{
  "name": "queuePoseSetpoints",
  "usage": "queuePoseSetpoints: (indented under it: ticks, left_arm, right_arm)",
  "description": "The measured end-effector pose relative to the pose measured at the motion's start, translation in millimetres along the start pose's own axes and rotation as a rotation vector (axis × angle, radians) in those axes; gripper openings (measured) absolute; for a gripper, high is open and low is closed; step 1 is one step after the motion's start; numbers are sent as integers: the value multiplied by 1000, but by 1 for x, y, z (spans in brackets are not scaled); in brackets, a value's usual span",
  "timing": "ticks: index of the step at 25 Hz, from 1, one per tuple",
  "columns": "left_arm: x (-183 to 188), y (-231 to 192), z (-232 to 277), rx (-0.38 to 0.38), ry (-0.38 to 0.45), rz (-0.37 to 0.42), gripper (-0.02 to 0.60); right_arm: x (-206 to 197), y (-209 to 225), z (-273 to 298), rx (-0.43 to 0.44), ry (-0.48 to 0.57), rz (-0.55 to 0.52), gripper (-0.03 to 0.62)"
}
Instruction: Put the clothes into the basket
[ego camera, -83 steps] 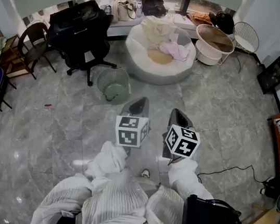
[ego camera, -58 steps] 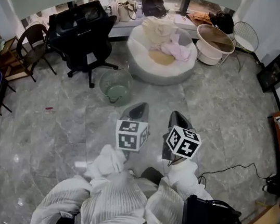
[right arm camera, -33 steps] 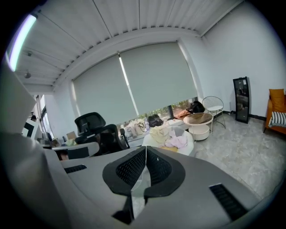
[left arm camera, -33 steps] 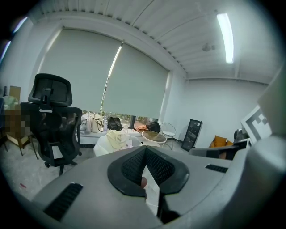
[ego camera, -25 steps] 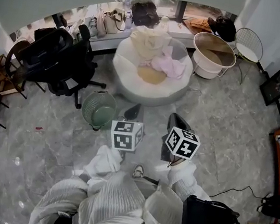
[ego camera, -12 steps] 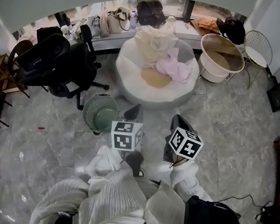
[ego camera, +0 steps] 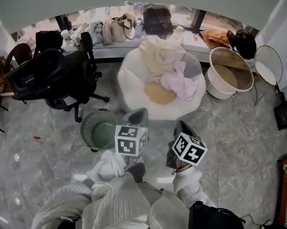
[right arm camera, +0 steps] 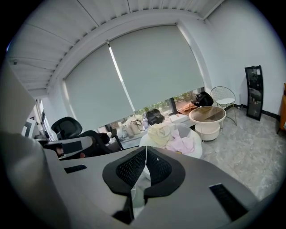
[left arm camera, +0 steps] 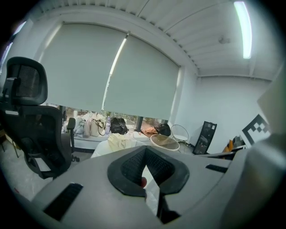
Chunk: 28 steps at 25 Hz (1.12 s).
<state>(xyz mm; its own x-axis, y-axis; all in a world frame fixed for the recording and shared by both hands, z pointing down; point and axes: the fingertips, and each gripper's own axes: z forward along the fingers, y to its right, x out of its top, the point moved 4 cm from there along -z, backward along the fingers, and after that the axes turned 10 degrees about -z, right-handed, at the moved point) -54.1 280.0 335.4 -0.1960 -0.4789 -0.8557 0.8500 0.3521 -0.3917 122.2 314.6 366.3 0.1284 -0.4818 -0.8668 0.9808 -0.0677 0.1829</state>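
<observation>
Cream [ego camera: 161, 52], pink [ego camera: 179, 84] and tan [ego camera: 158, 93] clothes lie heaped on a round white beanbag seat [ego camera: 129, 85] ahead of me. A green mesh basket [ego camera: 97, 127] stands on the floor just left of my left gripper [ego camera: 139, 114]. My right gripper [ego camera: 183, 127] is level with it, a short way from the seat's near edge. Both are shut with nothing in them. The left gripper view has its jaws [left arm camera: 144, 156] closed below the cream clothes [left arm camera: 117, 140]. In the right gripper view, the cream [right arm camera: 159, 131] and pink clothes [right arm camera: 183, 144] show beyond the closed right gripper [right arm camera: 145, 150].
A black office chair [ego camera: 52, 78] stands left of the basket. A round white side table [ego camera: 230, 74] and a wire chair [ego camera: 270, 64] are right of the seat. Bags [ego camera: 156, 19] line the window ledge behind. A black bag [ego camera: 217, 225] hangs at the person's right side.
Both grippers have been carried forward toward the beanbag seat, still shut. The seat and the green basket now lie closer, the basket right beside the left gripper.
</observation>
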Motion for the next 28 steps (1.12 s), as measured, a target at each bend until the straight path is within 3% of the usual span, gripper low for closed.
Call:
queuePoseSetpoints:
  ticks: [14, 28]
  left_arm:
    - [118, -64, 141, 13, 75, 2, 3]
    - [109, -130, 182, 126, 11, -58, 3]
  right_arm:
    - [124, -7, 161, 57, 19, -79, 25]
    - [118, -13, 243, 115, -89, -91, 25]
